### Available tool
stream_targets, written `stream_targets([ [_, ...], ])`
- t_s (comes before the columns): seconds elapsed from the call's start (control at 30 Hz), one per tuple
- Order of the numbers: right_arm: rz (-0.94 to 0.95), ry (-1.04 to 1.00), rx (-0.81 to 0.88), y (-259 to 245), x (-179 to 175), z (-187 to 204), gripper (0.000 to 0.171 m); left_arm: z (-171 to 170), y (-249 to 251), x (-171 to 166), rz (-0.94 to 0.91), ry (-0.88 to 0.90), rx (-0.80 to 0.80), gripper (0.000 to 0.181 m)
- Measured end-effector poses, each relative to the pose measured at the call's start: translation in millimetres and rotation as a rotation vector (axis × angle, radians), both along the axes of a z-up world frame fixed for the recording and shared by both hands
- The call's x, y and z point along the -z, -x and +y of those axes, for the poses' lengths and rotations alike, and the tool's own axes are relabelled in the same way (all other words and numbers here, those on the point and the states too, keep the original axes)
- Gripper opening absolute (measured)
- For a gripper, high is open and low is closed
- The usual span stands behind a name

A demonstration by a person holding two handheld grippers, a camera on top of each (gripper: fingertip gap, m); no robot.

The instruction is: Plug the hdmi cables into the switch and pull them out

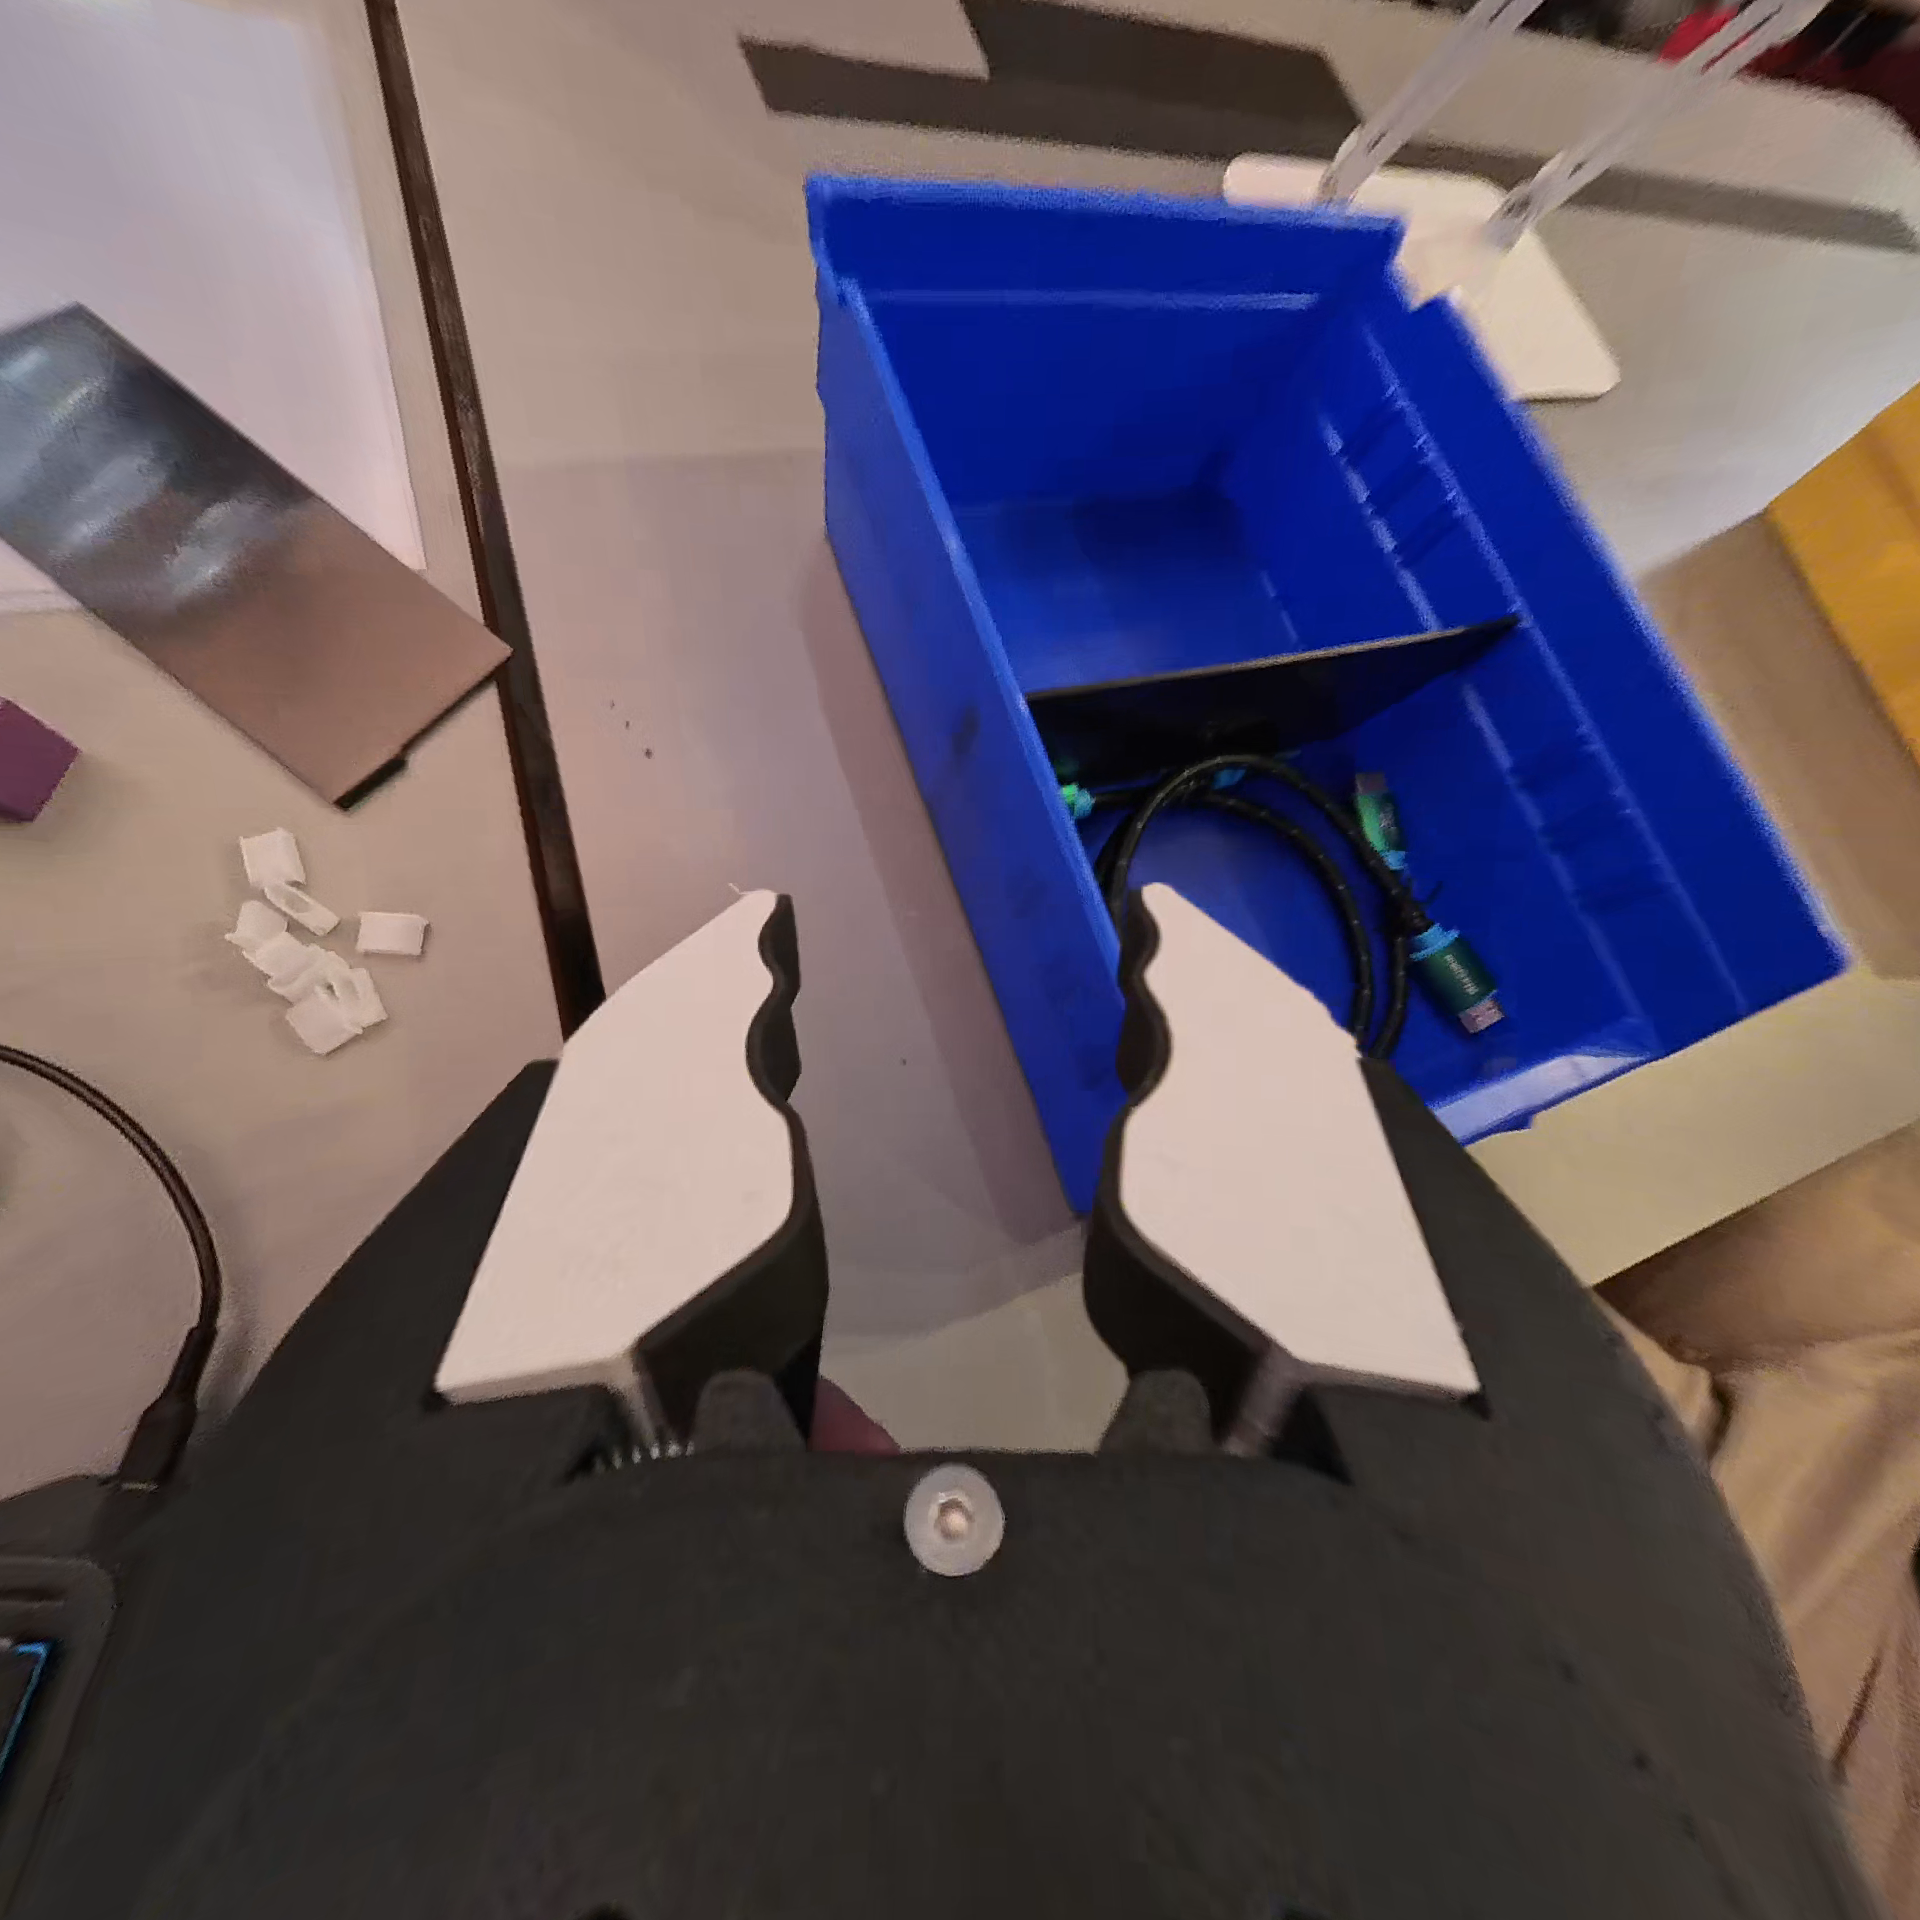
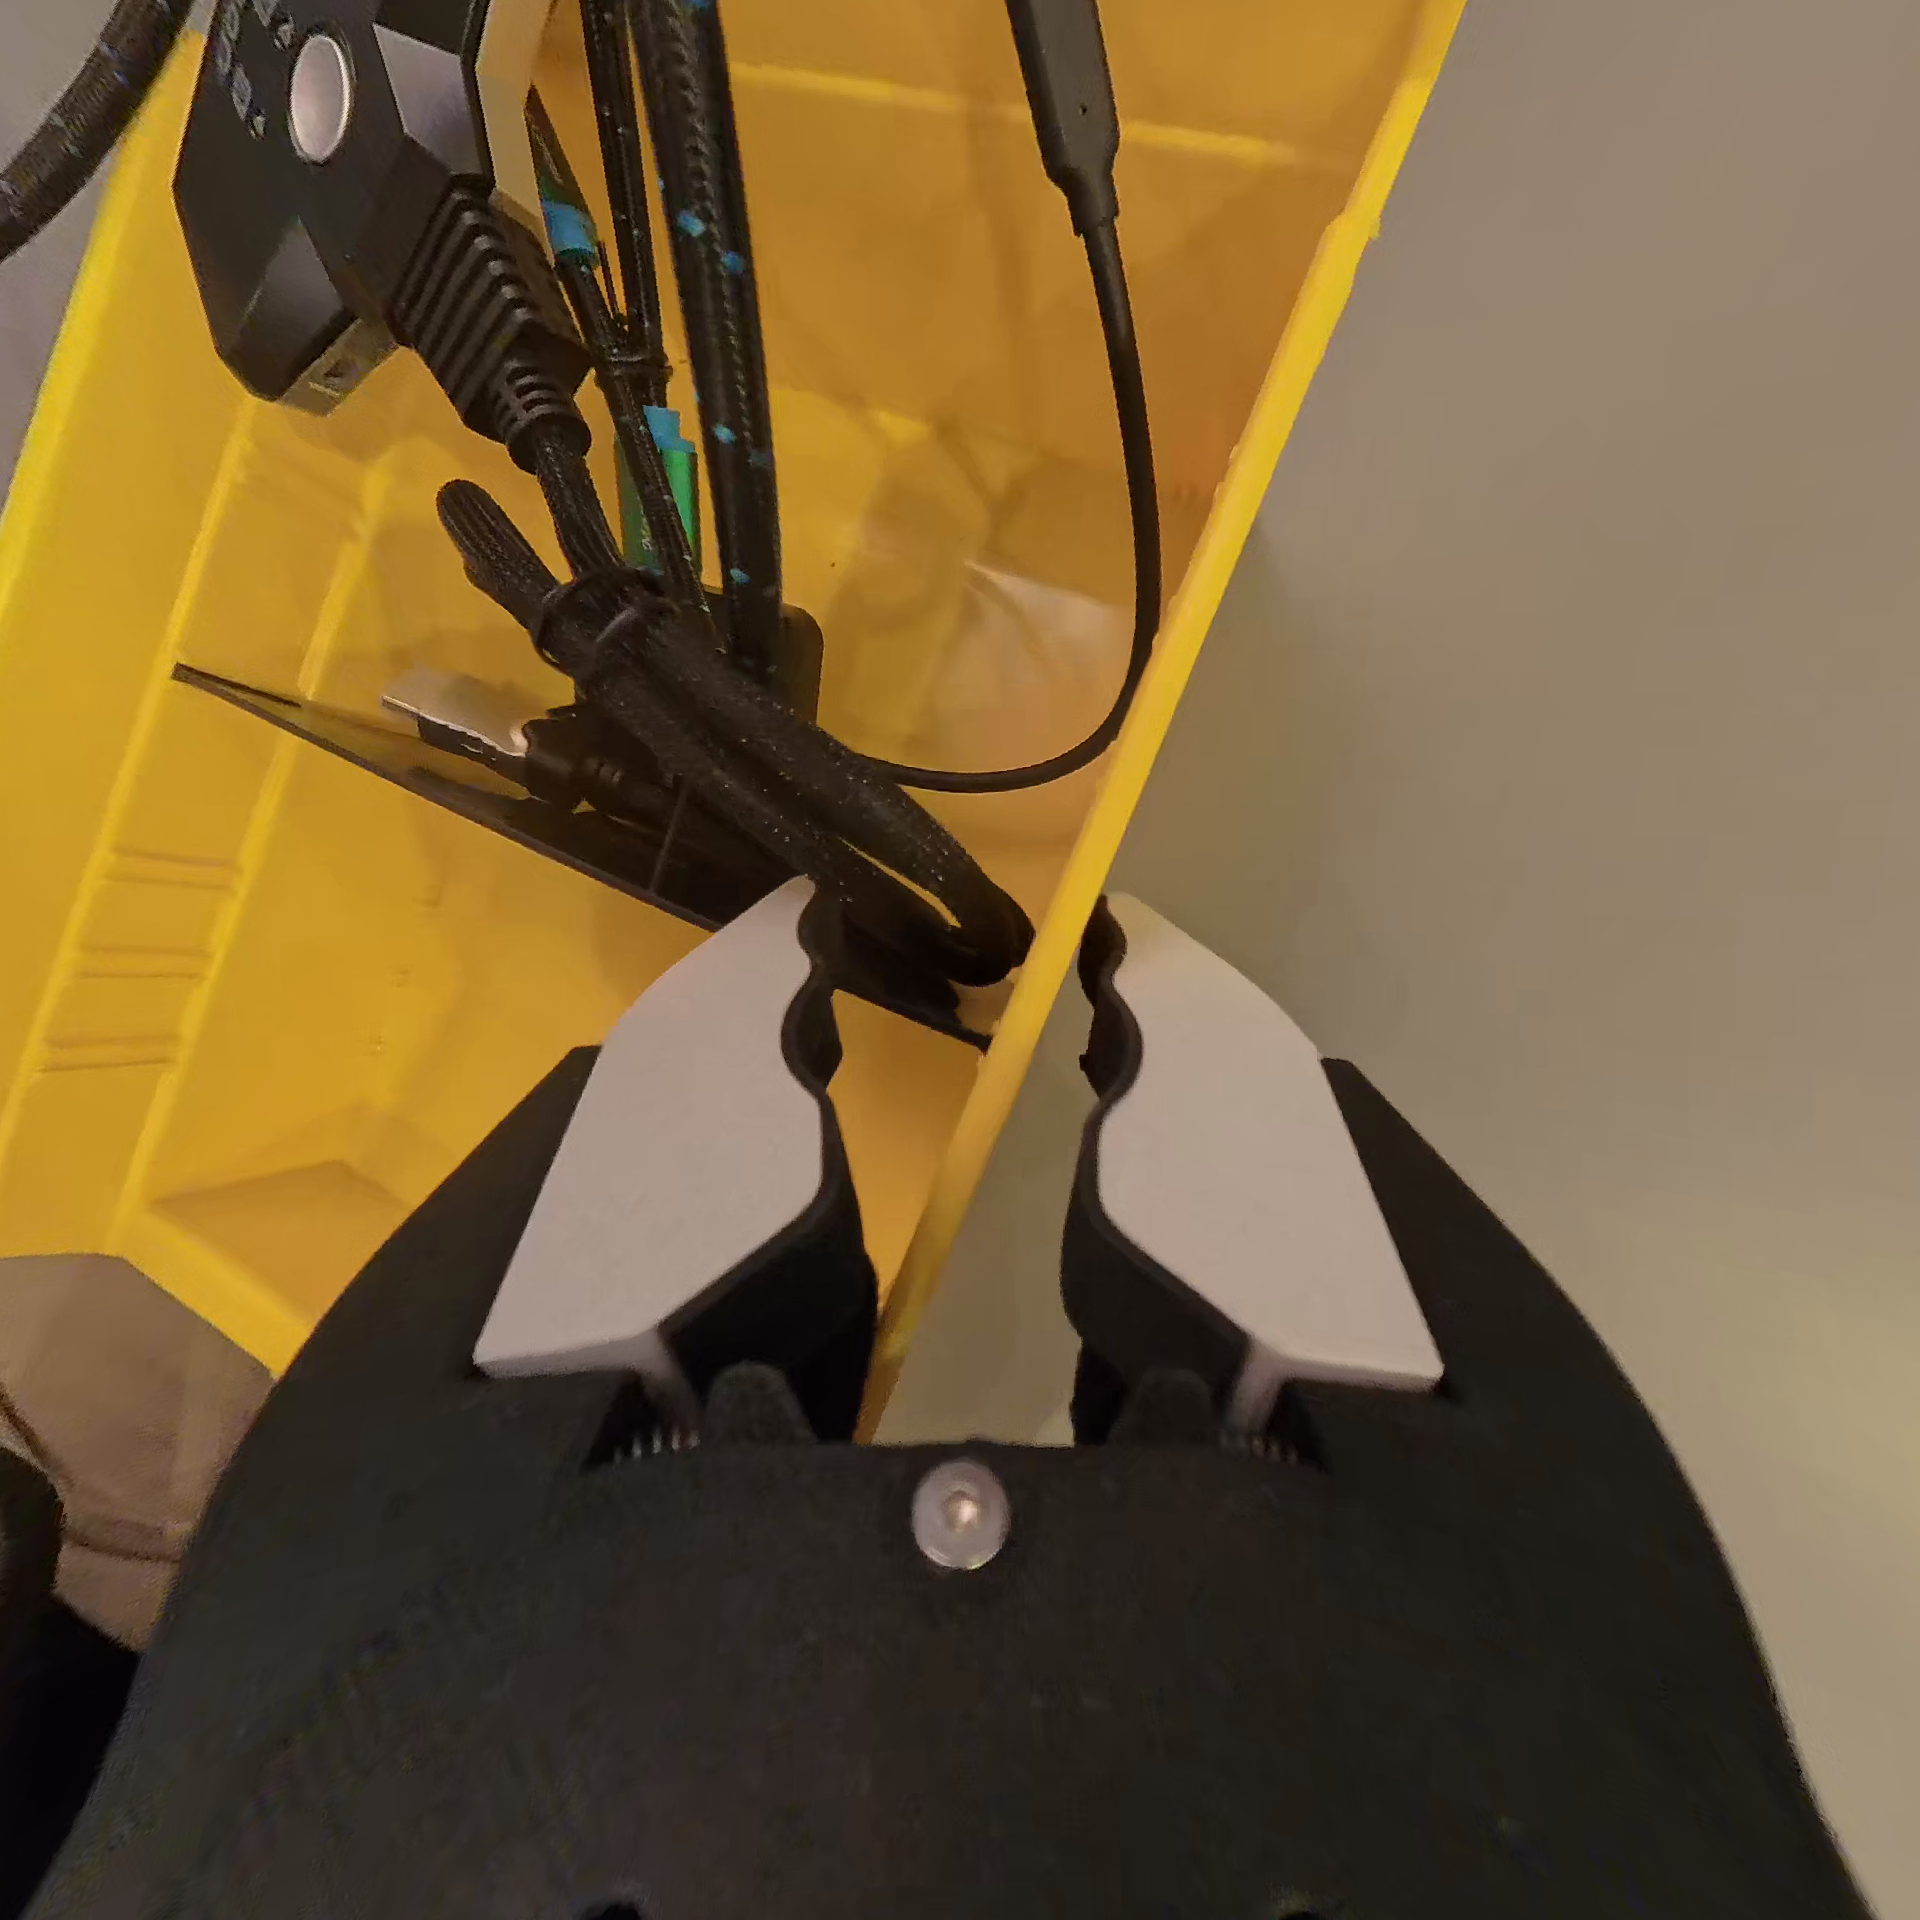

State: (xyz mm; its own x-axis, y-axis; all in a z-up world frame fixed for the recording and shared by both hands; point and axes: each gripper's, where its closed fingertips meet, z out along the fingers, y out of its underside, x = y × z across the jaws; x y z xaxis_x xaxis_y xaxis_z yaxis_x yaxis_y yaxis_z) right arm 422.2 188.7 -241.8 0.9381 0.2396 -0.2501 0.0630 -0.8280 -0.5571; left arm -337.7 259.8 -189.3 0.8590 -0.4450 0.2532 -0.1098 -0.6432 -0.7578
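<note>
In the left wrist view a blue bin (image 1: 1091, 208) holds a coiled black braided HDMI cable (image 1: 1371, 935) with green plugs (image 1: 1460, 982), in front of a black divider (image 1: 1278, 681). My left gripper (image 1: 958, 904) is open and empty, above the bin's near left wall. In the right wrist view a yellow bin (image 2: 1247, 436) holds a black switch box (image 2: 281, 208) with a plug in it, a tied bundle of black braided cables (image 2: 769, 748) and a green plug (image 2: 670, 488). My right gripper (image 2: 958, 904) is open, its fingers on either side of the bin's right wall, next to the bundle.
On the table left of the blue bin lie a grey metal plate (image 1: 229, 561), several small white pieces (image 1: 312, 956), a purple block (image 1: 26, 769) and a black cable (image 1: 177, 1226). A white stand base (image 1: 1507, 301) sits behind the bin. A thin black cable (image 2: 1127, 416) hangs into the yellow bin.
</note>
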Motion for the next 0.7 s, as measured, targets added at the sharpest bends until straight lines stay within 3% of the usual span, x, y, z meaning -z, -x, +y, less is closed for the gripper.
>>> stream_targets([
  [0.03,0.012,0.003,-0.005,6,1,0,0.045,0,-1,-6,-0.025,-0.014,-0.003,0.059],
  [0.17,0.029,0.023,-0.03,28,7,2,0.051,-4,-21,-27,-0.073,-0.076,0.07,0.061],
  [0.33,0.079,0.014,-0.043,57,9,2,0.06,-11,-48,-12,0.096,-0.026,0.165,0.063],
  [0.6,0.213,-0.01,-0.101,108,1,-8,0.083,6,-39,50,0.509,0.082,0.061,0.023],
  [0.7,0.248,-0.02,-0.119,124,-1,-14,0.091,16,-43,47,0.407,0.068,0.0,0.007],
])
